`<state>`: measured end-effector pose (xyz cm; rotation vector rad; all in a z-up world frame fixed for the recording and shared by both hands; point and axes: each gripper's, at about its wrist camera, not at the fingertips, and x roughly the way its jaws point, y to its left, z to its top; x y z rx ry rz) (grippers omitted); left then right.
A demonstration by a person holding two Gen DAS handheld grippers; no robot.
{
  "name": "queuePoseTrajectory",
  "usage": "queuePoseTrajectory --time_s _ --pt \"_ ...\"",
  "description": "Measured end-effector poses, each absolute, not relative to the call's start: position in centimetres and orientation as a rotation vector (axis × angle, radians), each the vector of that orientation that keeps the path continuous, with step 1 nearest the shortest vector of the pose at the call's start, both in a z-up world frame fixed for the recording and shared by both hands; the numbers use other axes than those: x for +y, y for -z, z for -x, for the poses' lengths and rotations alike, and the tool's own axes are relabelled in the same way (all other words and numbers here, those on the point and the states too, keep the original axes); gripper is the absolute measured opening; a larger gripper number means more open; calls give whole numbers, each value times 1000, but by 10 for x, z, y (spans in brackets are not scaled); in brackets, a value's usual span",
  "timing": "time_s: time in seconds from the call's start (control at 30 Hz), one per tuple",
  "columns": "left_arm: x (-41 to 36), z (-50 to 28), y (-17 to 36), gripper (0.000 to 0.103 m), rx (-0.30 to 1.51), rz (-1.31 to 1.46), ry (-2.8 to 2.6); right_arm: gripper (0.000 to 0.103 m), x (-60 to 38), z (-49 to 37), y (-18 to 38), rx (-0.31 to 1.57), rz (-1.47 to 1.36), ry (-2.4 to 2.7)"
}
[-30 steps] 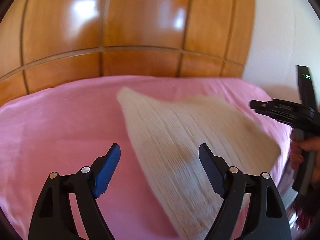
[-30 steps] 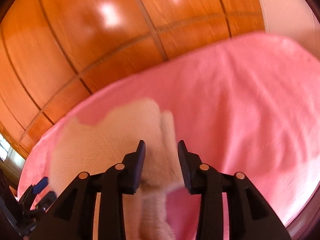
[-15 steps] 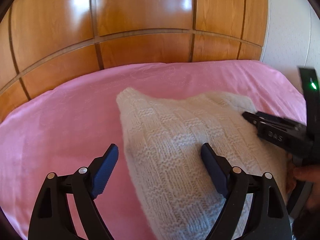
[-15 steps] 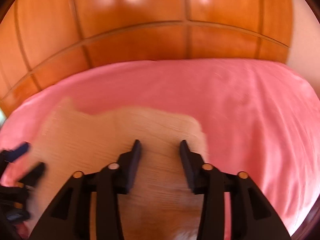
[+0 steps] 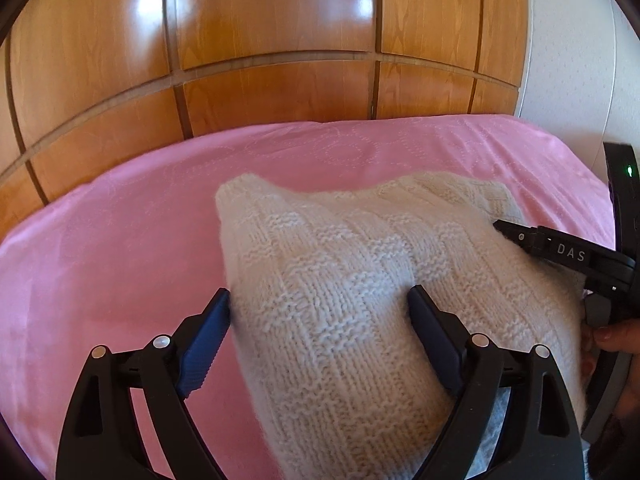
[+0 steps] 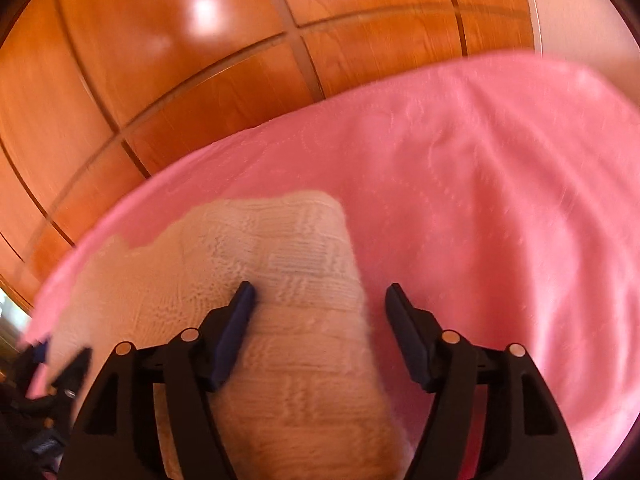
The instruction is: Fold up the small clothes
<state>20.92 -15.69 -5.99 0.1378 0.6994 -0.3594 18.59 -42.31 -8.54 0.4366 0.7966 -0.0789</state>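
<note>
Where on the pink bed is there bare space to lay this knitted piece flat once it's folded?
Bare pink bedspread lies to the left of the cream knit garment, and a strip runs between it and the wooden panelling. More open cover lies right of the right gripper. It is crowded around the garment, where the left gripper also works.

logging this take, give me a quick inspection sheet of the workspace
surface: pink bedspread, lightly wrinkled
job's things: cream knitted garment lying on the bedspread, not yet neatly folded
clutter: nothing seen
grippers: left gripper open, jaws either side of the garment's left part; right gripper open over its right edge
cables: nothing seen
surroundings: glossy wooden panels behind the bed, white wall to the right
</note>
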Motion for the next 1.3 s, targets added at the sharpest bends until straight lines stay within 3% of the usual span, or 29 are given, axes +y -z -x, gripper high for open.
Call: queuePoseTrajectory --time_s 0.23,0.43,0.63,0.87,1.3 --pt "-143 -198 56 88 752 -11 358 67 -417 -174 78 765 -401 105" --pt "-113 -160 52 88 771 130 416 80 -415 -145 63 693 -417 96" --pt "-115 -130 79 88 825 29 454 80 -424 -80 50 719 -458 54" --pt "-109 -126 89 89 814 -58 466 75 -411 -46 79 790 -353 53" --pt "-93 -156 71 89 864 341 609 75 -429 -59 62 784 -680 -201"
